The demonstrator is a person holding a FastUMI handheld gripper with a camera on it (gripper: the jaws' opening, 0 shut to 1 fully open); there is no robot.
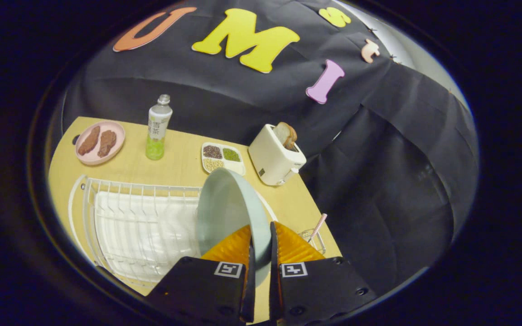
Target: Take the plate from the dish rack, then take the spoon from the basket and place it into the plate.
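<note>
1. In the gripper view, we see the gripper [260,240] with its two fingers [231,246] nearly closed, pinching the rim of the pale grey-green plate [224,206] between them; one finger lies against the plate's hollow face and the other against its back.
2. The plate stands on edge, tilted, rising just ahead of the fingers and over the right end of the white wire dish rack [138,226]. We cannot tell whether its lower edge touches the rack.
3. The dish rack sits on the wooden bench [179,163], to the left of the fingers, with a white drip tray under its wires.
4. Just to the right of the fingers we see a small wire basket [317,240] near the bench's edge, and a pink-handled spoon [318,226] stands slanted in it, its bowl hidden.
5. Beyond the plate, a white toaster [272,158] stands on the bench with a slice of bread [286,135] sticking out of its slot.
6. Left of the toaster lies a white divided dish [222,158] holding dark, green and pale grains in separate compartments.
7. Farther left a clear bottle [157,127] with green liquid stands upright, and beyond it a pink plate [100,142] carries two brown pieces of food.
</note>
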